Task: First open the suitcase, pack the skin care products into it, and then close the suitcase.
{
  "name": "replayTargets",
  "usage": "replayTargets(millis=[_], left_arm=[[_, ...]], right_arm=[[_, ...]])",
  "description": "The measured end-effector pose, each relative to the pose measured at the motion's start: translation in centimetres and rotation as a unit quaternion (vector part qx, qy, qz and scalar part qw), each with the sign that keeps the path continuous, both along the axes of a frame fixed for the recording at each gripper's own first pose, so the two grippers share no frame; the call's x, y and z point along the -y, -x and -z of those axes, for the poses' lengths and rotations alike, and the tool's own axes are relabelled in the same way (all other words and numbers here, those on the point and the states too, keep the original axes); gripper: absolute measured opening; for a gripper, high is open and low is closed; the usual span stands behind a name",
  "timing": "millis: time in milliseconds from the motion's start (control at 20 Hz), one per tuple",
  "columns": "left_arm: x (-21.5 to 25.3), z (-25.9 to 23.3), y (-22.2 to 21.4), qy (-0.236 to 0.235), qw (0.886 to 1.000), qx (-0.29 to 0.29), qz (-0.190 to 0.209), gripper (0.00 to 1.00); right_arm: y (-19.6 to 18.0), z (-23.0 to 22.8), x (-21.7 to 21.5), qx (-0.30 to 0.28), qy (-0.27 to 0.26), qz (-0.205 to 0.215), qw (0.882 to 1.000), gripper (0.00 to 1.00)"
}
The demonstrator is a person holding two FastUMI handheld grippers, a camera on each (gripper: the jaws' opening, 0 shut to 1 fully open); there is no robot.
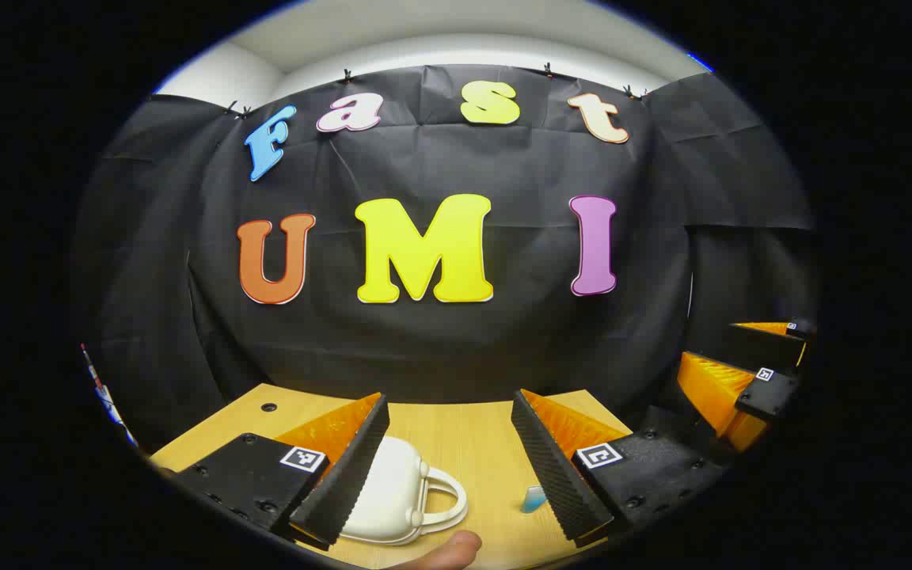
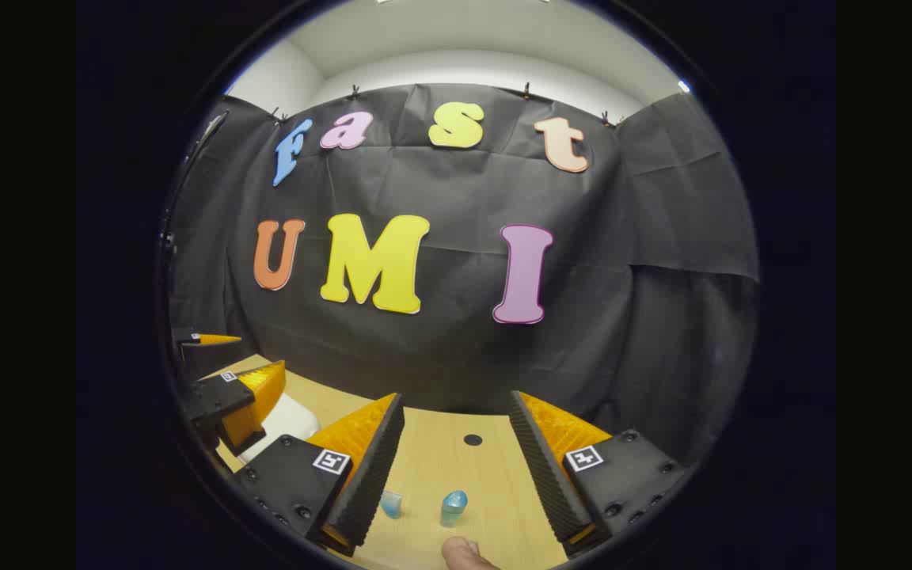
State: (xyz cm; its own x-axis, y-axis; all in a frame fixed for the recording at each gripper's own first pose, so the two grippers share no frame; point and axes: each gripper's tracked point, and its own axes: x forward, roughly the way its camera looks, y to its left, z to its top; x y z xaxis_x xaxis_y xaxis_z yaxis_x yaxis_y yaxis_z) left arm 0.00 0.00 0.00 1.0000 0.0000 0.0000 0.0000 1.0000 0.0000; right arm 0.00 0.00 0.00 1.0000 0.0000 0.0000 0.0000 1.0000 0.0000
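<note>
While both grippers hang above the table with their fingers spread, nothing is pinched between them.

Table: a light wooden top [image 1: 456, 443] running back to the black cloth wall, with a small dark hole [image 2: 473, 439] toward the far side.
Suitcase: a small white hard case [image 1: 393, 491] with a loop handle, lid down, lying on the near left of the table; what it holds cannot be seen.
Left gripper [image 1: 448, 451]: fingers wide apart, level over the table; the suitcase sits partly under its left finger, handle toward the gap.
Right gripper [image 2: 456, 451]: fingers wide apart, holding nothing, to the right of the left one.
Skin care products: two small blue items on the bare wood, right of the suitcase, a bottle with a rounded cap [image 2: 453, 507] and a paler piece [image 2: 391, 503] just beside the right gripper's left finger.
Fingertip: a person's fingertip [image 2: 464, 552] at the near edge.
</note>
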Motion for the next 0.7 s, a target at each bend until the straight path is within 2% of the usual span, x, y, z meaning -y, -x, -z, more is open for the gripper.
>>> replayTargets(millis=[700], left_arm=[[-0.1, 1.2, 0.1, 0.007, 1.0, -0.01, -0.004, 0.99]], right_arm=[[-0.7, 1.6, -1.1, -0.024, 0.008, -0.025, 0.999, 0.8]])
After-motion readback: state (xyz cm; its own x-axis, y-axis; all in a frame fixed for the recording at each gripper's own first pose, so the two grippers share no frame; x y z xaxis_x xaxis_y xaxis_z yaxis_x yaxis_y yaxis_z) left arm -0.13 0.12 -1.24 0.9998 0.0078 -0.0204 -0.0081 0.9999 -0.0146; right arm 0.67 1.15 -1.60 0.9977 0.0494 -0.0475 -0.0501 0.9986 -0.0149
